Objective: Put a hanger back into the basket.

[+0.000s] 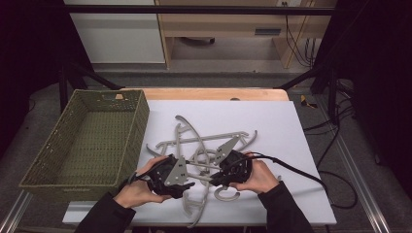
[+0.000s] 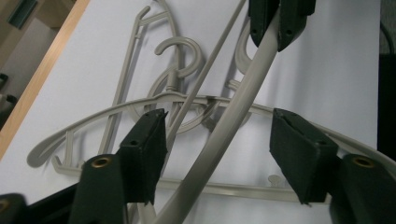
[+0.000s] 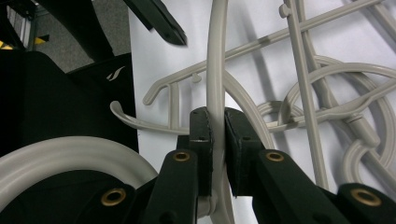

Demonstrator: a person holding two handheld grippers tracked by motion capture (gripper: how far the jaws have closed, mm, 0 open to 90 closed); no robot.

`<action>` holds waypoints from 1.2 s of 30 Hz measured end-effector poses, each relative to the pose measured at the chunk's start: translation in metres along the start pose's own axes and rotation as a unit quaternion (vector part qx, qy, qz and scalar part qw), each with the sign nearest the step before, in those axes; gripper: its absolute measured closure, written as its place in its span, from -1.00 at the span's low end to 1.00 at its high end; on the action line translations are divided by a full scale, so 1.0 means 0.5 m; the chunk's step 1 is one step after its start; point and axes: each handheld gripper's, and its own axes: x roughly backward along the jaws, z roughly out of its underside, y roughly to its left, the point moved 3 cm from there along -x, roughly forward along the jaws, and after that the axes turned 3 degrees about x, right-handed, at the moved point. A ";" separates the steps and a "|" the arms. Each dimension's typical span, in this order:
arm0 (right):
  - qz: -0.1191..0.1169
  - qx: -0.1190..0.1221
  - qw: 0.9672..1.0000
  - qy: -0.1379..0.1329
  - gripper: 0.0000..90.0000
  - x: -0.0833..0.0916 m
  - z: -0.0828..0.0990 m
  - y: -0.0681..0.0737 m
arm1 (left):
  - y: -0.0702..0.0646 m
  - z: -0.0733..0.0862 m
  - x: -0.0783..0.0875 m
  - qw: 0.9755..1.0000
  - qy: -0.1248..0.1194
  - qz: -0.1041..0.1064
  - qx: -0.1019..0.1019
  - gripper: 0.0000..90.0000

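Hanger (image 3: 215, 70) lifted off the tangled pile of hangers (image 1: 204, 145), its arm running between both grippers. White board (image 1: 291, 145) on a wooden table (image 1: 214, 93), green basket (image 1: 92, 141) beside. Right gripper (image 3: 217, 135) clamps the arm; left gripper (image 2: 217, 144) stands half open around it, pads clear.

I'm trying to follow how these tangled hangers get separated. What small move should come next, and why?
Probably close the left gripper on the hanger arm: its pads sit either side without touching, while the right gripper already clamps that hanger.
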 end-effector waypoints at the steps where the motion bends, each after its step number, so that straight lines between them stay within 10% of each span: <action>1: -0.002 0.000 1.000 0.001 0.83 0.000 0.000 0.001 | -0.003 -0.002 -0.005 1.000 0.004 -0.001 -0.010 -0.12; 6: -0.012 0.000 1.000 0.005 0.83 -0.004 0.001 0.003 | -0.013 -0.008 -0.025 0.998 0.022 -0.011 -0.051 0.14; 29: -0.021 0.006 1.000 -0.003 0.81 -0.006 0.001 0.003 | -0.036 -0.004 -0.039 0.994 0.047 -0.038 -0.088 0.61; 36: 0.023 0.011 0.999 -0.046 0.63 0.020 -0.001 -0.007 | -0.052 0.002 -0.037 0.994 0.040 -0.031 -0.094 0.75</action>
